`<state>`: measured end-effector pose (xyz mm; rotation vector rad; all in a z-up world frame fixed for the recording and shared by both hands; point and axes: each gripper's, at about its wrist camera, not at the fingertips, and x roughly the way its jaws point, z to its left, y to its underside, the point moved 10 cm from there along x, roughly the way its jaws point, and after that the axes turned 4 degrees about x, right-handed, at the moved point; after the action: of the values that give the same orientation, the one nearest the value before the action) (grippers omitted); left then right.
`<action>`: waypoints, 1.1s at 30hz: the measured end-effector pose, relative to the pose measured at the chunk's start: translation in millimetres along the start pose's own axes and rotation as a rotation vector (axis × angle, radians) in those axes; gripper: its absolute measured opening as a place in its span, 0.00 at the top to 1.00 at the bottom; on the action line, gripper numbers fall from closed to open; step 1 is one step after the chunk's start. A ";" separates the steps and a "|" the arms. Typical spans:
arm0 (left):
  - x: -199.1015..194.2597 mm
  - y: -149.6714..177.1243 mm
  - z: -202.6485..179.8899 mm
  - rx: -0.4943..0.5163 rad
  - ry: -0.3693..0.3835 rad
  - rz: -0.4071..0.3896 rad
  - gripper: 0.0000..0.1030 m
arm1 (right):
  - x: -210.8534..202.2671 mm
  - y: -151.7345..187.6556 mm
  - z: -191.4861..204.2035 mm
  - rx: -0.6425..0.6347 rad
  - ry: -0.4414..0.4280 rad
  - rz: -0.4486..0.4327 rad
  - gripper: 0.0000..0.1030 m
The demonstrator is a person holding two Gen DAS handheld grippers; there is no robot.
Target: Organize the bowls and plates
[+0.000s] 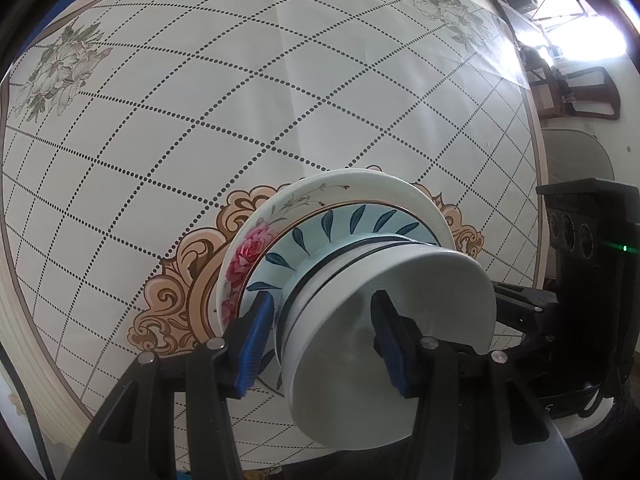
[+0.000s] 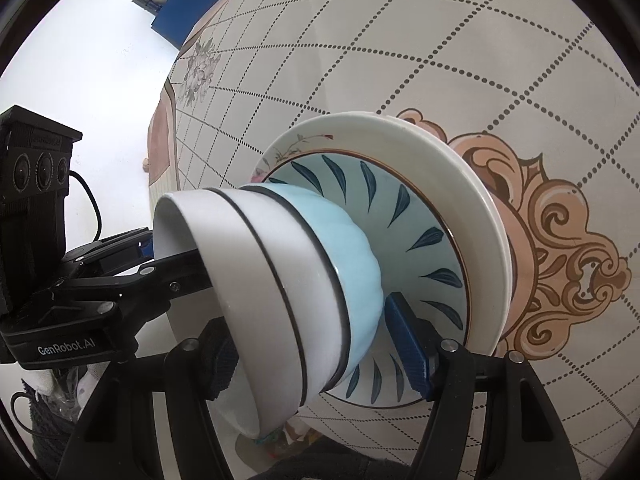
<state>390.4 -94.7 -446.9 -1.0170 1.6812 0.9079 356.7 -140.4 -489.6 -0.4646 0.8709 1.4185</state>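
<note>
A stack stands on the table: a white plate with pink flowers [image 1: 244,252] [image 2: 472,184] at the bottom, a light blue plate with dark leaf marks [image 1: 340,224] [image 2: 424,220] on it, then nested bowls. A light blue bowl [image 2: 352,240] carries white bowls with black rims; the top white bowl [image 1: 400,320] [image 2: 240,264] is nearest. My left gripper [image 1: 324,340] is open, one finger on each side of the top bowl's wall. My right gripper [image 2: 320,360] is open, its fingers on either side of the bowl stack.
The round table [image 1: 280,80] [image 2: 440,40] has a dotted diamond-pattern cloth with a tan scroll ornament [image 1: 180,300] [image 2: 560,260] under the stack. Chairs [image 1: 576,92] stand beyond the right edge. A blue object [image 2: 184,8] lies on the white floor past the table.
</note>
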 end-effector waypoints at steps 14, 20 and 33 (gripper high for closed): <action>-53.7 29.2 21.8 -0.123 -0.208 -0.197 0.49 | -72.1 11.2 -3.1 -0.092 0.340 -0.222 0.08; -85.9 50.5 27.6 -0.157 -0.322 -0.321 0.20 | -114.4 27.3 16.7 -0.182 0.510 -0.369 0.00; -127.6 110.4 -5.7 -0.141 -0.335 -0.473 0.14 | -162.1 114.3 52.0 -0.230 0.605 -0.510 0.00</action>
<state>314.7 -29.5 -310.9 -1.2141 1.0483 0.8296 270.6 -192.0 -310.8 -1.2408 0.9719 0.9075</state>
